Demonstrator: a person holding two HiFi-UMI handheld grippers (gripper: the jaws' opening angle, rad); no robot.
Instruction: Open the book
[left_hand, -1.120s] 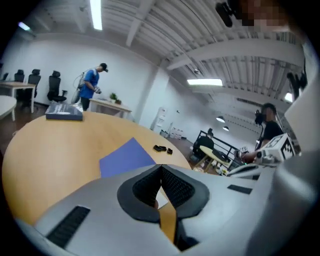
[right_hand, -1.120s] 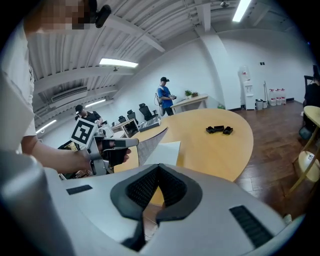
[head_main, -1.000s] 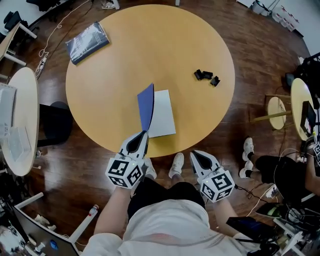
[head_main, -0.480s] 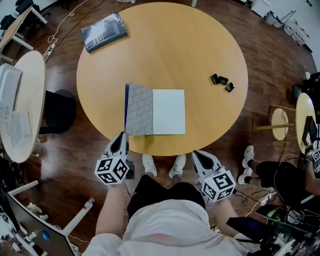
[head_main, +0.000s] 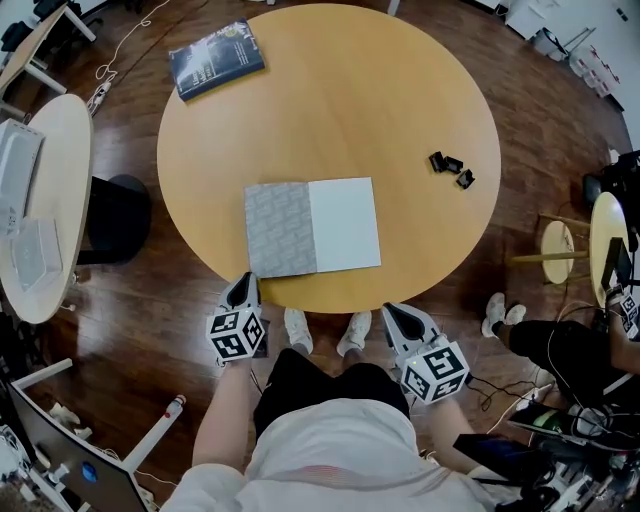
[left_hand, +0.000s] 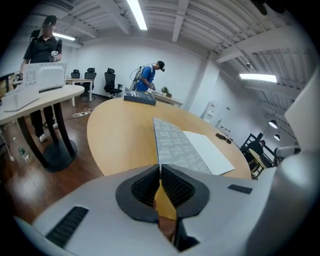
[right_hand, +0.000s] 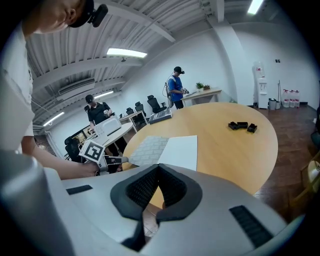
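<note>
dark closed book (head_main: 216, 58): far side of the round table (head_main: 400, 80), well beyond the left gripper
left gripper (head_main: 244, 283): clenched, empty, at the table's near edge
open book (head_main: 312, 227): flat, just ahead of left gripper
right gripper (head_main: 393, 311): clenched, empty, just off the near edge
black clips (head_main: 451, 167): well ahead of right gripper

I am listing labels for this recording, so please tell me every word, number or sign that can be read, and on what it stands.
Nothing here can be read.
Dark book at the far left of the table: pale print on the cover, too small to read.
Open book: grey patterned left side, blank white page, no words.
Marker cubes: black and white squares, no letters.
</note>
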